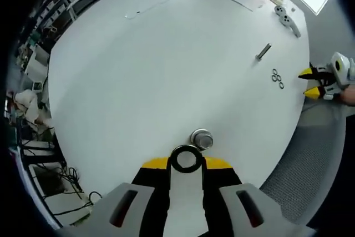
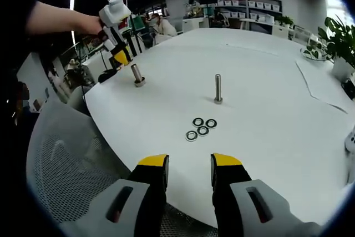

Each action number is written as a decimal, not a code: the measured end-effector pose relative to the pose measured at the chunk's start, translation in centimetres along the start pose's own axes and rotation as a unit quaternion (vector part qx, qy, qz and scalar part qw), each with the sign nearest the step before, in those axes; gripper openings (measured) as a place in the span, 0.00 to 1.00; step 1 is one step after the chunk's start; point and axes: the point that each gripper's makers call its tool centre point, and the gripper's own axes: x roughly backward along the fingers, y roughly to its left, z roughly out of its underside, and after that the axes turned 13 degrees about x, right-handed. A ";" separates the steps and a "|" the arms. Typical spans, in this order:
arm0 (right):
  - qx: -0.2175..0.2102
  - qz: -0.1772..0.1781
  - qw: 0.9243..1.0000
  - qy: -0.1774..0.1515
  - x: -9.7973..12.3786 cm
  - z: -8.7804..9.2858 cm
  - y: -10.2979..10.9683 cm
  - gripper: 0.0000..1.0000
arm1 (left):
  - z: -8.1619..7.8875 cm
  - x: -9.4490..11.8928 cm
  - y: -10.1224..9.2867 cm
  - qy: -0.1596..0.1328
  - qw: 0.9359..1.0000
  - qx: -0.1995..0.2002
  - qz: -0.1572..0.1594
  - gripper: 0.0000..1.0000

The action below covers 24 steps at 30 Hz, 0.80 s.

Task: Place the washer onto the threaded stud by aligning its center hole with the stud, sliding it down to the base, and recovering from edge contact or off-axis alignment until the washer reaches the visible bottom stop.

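Note:
My left gripper (image 1: 186, 164) is shut on a steel washer (image 1: 186, 147), held flat between its yellow tips. Just beyond the washer a threaded stud (image 1: 201, 138) stands on the white table (image 1: 155, 70), seen from above; the washer's hole sits a little short of it. In the right gripper view, a hand holds that left gripper (image 2: 121, 56) right above the same stud (image 2: 137, 74). A second stud (image 2: 218, 89) (image 1: 263, 51) stands mid-table, with several spare washers (image 2: 201, 127) (image 1: 277, 77) beside it. My right gripper (image 2: 188, 170) hangs open at the table edge, and also appears as the right gripper (image 1: 316, 81).
A grey mesh chair (image 2: 66, 159) (image 1: 310, 159) stands against the table's near edge. A light grey controller (image 1: 284, 16) lies at the far rim. A sheet of paper (image 2: 327, 90) and potted plants (image 2: 338, 43) are on the right. Shelving lines the room.

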 end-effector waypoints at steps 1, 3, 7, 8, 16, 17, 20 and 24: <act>0.001 0.000 1.000 0.000 0.0 0.0 0.0 0.33 | -0.2 -0.1 -0.1 0.000 1.000 -0.004 0.000 0.19; 0.000 -0.001 1.000 0.000 0.0 0.0 0.0 0.33 | -0.4 -0.2 -0.3 0.002 1.000 -0.010 0.003 0.19; -0.001 0.000 1.000 -0.001 0.0 0.0 0.0 0.33 | -0.9 -0.8 -0.4 0.005 1.000 -0.020 0.008 0.19; -0.001 0.000 1.000 -0.001 0.0 0.0 0.0 0.33 | -1.0 -0.9 -0.5 0.006 1.000 -0.022 0.009 0.19; -0.005 0.002 1.000 -0.003 0.0 -0.1 -0.1 0.33 | -1.3 -1.9 -0.9 0.018 0.999 -0.042 0.008 0.19; -0.005 0.003 1.000 -0.003 0.0 0.0 -0.1 0.33 | -1.4 -2.0 -0.9 0.019 0.999 -0.044 0.007 0.19; -0.004 0.003 1.000 -0.004 0.0 -0.1 -0.1 0.33 | -1.4 -2.2 -0.9 0.023 0.999 -0.047 0.005 0.19; -0.005 0.003 1.000 -0.004 0.0 -0.1 -0.1 0.33 | -1.2 -2.4 -1.0 0.029 0.998 -0.052 0.004 0.19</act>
